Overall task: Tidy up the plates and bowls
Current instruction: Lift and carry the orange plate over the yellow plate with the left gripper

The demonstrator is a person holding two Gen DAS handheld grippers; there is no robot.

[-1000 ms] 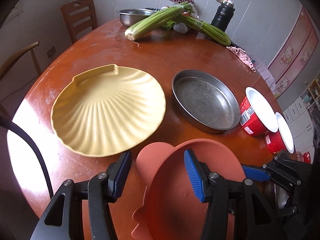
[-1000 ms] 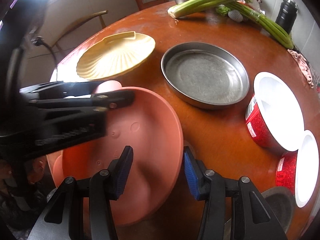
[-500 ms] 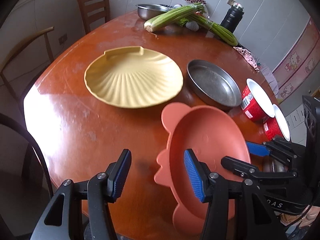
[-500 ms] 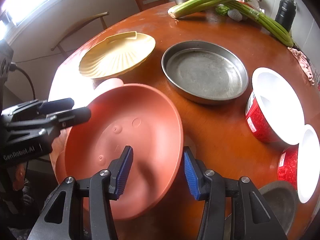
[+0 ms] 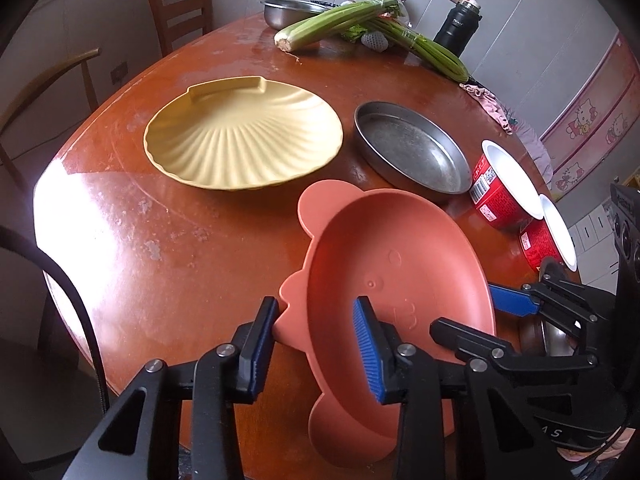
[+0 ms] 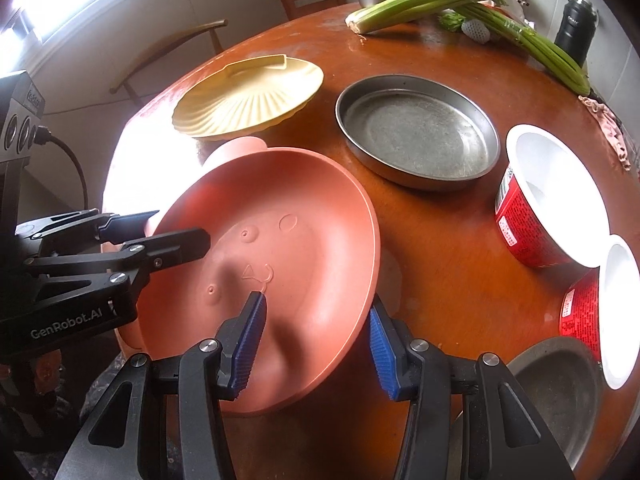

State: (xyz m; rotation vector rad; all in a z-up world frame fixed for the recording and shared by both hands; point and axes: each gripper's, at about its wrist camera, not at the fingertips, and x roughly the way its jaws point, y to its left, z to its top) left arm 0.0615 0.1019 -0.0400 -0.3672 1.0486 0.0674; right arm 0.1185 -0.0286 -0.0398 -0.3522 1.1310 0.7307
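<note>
A salmon animal-shaped plate [image 5: 396, 264] lies at the table's near edge, also in the right wrist view [image 6: 272, 248]. My left gripper [image 5: 316, 344] is open, its fingers straddling the plate's left rim. My right gripper [image 6: 316, 344] is open, straddling the plate's right rim. A yellow shell-shaped plate [image 5: 244, 144] sits beyond, left of a round metal pan [image 5: 412, 152]. Two red bowls with white insides [image 5: 504, 184] [image 5: 552, 236] stand at the right.
Celery stalks [image 5: 344, 20], a steel bowl [image 5: 288, 12] and a black flask [image 5: 456, 28] lie at the far side of the round wooden table [image 5: 152, 232]. A dark dish [image 6: 556, 392] sits near the right gripper. Chairs [image 5: 180, 12] stand behind.
The left gripper has moved back toward the plate and now straddles its left rim. The right gripper has closed in so its fingers bracket the right rim.
</note>
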